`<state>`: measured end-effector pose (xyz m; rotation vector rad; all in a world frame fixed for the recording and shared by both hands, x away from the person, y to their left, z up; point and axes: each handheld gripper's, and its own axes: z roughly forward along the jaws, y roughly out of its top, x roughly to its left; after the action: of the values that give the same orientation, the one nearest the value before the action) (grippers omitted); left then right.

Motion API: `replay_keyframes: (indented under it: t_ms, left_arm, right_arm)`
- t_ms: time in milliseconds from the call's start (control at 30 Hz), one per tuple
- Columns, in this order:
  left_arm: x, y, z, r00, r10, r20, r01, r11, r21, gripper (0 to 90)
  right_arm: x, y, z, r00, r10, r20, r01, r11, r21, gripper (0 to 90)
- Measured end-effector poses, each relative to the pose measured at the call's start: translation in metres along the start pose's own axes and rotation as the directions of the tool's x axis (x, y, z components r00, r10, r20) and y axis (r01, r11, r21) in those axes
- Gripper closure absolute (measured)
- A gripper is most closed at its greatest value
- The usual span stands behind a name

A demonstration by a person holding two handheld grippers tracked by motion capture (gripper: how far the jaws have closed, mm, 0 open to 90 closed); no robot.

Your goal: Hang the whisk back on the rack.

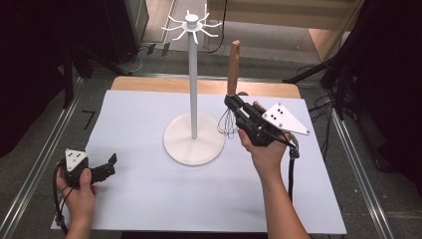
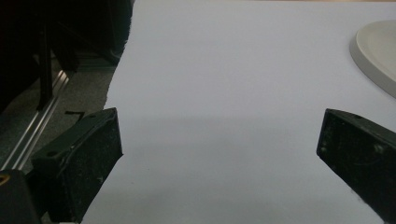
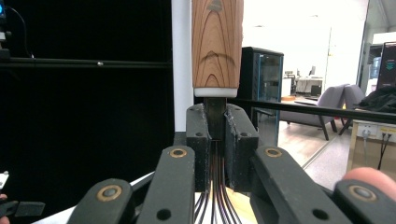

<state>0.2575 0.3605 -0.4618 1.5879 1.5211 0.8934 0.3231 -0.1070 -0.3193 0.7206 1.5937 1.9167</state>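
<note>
Nearest the camera, at the table's [image 1: 149, 199] front left corner, the left gripper [image 1: 110, 163] rests low with its jaws spread wide over bare white surface — pinching nothing. Mid-table stands the white rack [image 1: 193, 134], its base just left of the whisk [image 1: 232, 84]. The right gripper [image 1: 230, 102] pinches the whisk below its wooden handle — handle up, wires down, near the back right edge.

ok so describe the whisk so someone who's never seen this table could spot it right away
Start at the white stand in the middle of the table. Just to its right, the right gripper is shut on the whisk, held upright. Its wooden handle points up and its dark wires hang below, the only wooden-handled thing there.
</note>
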Motion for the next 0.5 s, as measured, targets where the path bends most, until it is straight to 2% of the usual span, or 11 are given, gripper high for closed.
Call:
replay_keyframes:
  t_ms: [500]
  left_arm:
    - [0.0,0.0,0.0,1.0,-0.005,0.003,0.005,1.0,0.002,0.7]
  right_arm:
    - [0.002,0.007,0.017,0.9993,0.015,-0.034,-0.016,1.0,-0.002,83.0]
